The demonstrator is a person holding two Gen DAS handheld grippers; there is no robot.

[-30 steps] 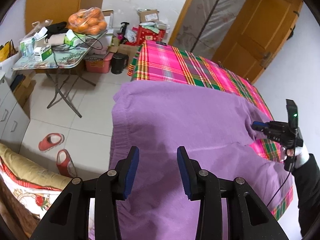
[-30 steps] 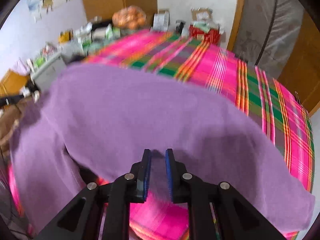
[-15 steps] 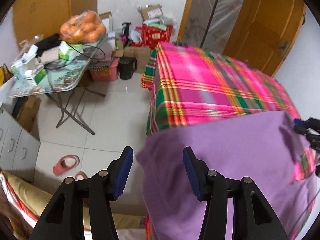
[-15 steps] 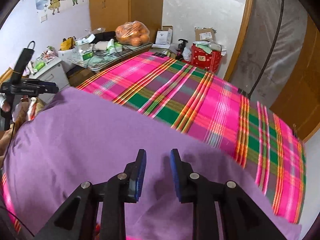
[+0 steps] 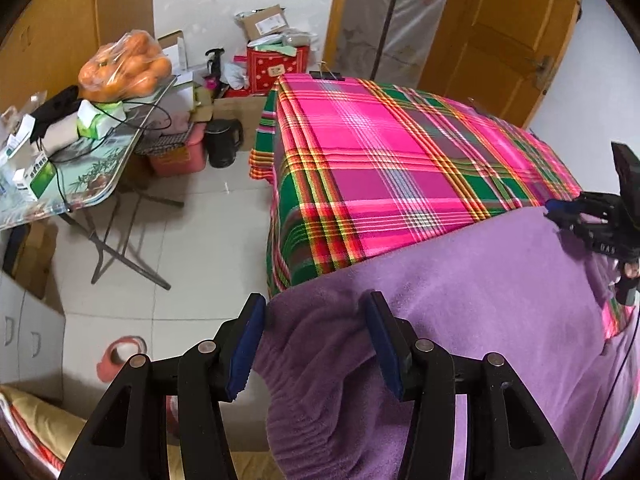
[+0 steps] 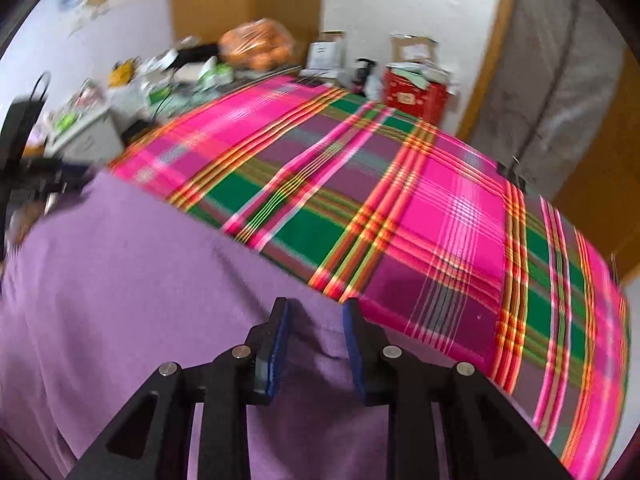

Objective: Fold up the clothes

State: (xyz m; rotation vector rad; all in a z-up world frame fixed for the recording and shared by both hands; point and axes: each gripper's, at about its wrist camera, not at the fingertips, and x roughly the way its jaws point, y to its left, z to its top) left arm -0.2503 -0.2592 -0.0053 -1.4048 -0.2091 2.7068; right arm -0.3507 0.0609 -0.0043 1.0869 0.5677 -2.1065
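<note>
My left gripper (image 5: 314, 346) stands open around the purple garment (image 5: 480, 300), lower centre; my right gripper (image 6: 314, 344) is opening, pads clear of it.

Domestic room: plaid pink-green cloth-covered table (image 5: 380, 168), cluttered folding side table (image 5: 100, 184), wooden door (image 5: 500, 40), red slipper (image 5: 120, 356).

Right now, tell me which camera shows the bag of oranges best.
The left wrist view: the bag of oranges sits sharp and near on the folding table. In the right wrist view it is small, far and motion-blurred.
</note>
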